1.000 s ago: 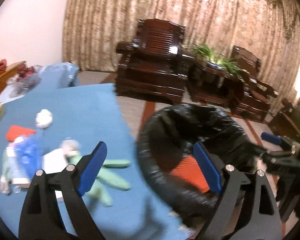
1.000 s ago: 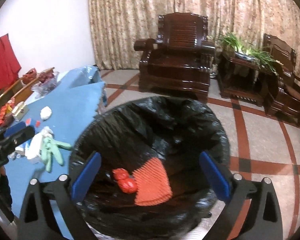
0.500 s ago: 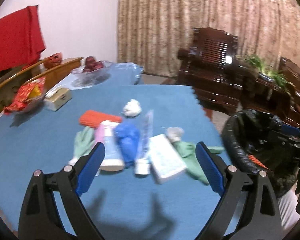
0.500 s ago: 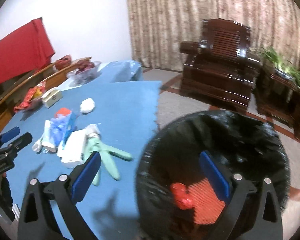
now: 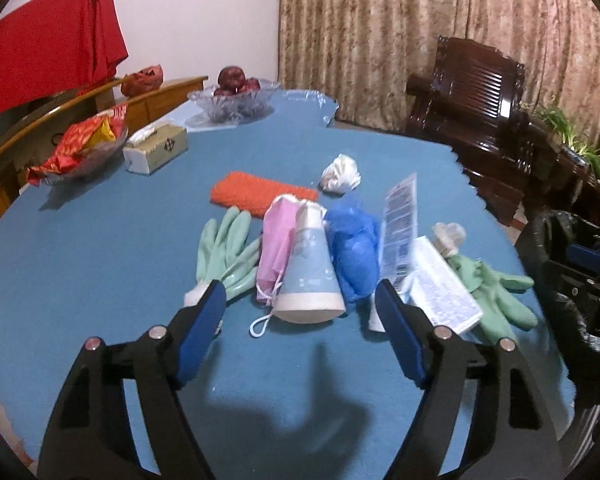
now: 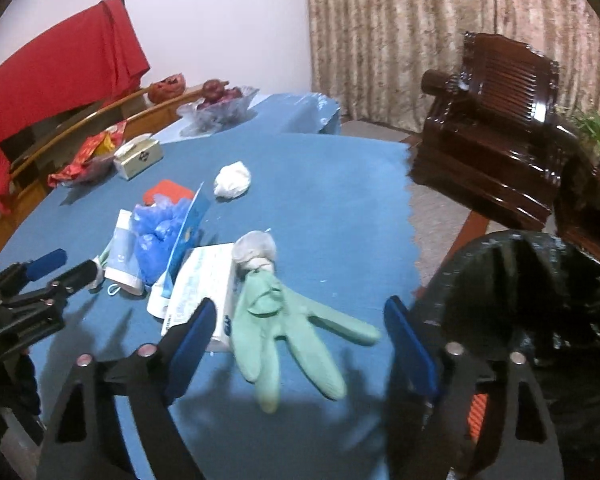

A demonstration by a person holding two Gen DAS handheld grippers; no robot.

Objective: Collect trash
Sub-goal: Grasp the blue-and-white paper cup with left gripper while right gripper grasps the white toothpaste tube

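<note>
Trash lies in a heap on the blue table (image 5: 100,248): a light blue tube (image 5: 311,272), a pink mask (image 5: 276,248), a blue plastic wad (image 5: 354,252), a green glove (image 5: 228,252), an orange sponge (image 5: 260,196), a white paper ball (image 5: 340,174) and a white packet (image 5: 440,284). My left gripper (image 5: 300,312) is open and empty, just in front of the tube. My right gripper (image 6: 298,328) is open and empty over a second green glove (image 6: 292,332). The black-lined trash bin (image 6: 540,320) stands right of the table.
A tissue box (image 5: 156,148), a snack dish (image 5: 80,148) and a glass fruit bowl (image 5: 234,98) sit at the table's far left. Dark wooden armchairs (image 5: 472,96) stand behind. A red cloth (image 5: 48,52) hangs at the left.
Both grippers have swung left from over the trash bin to the heap on the table. Both stay open and empty.
</note>
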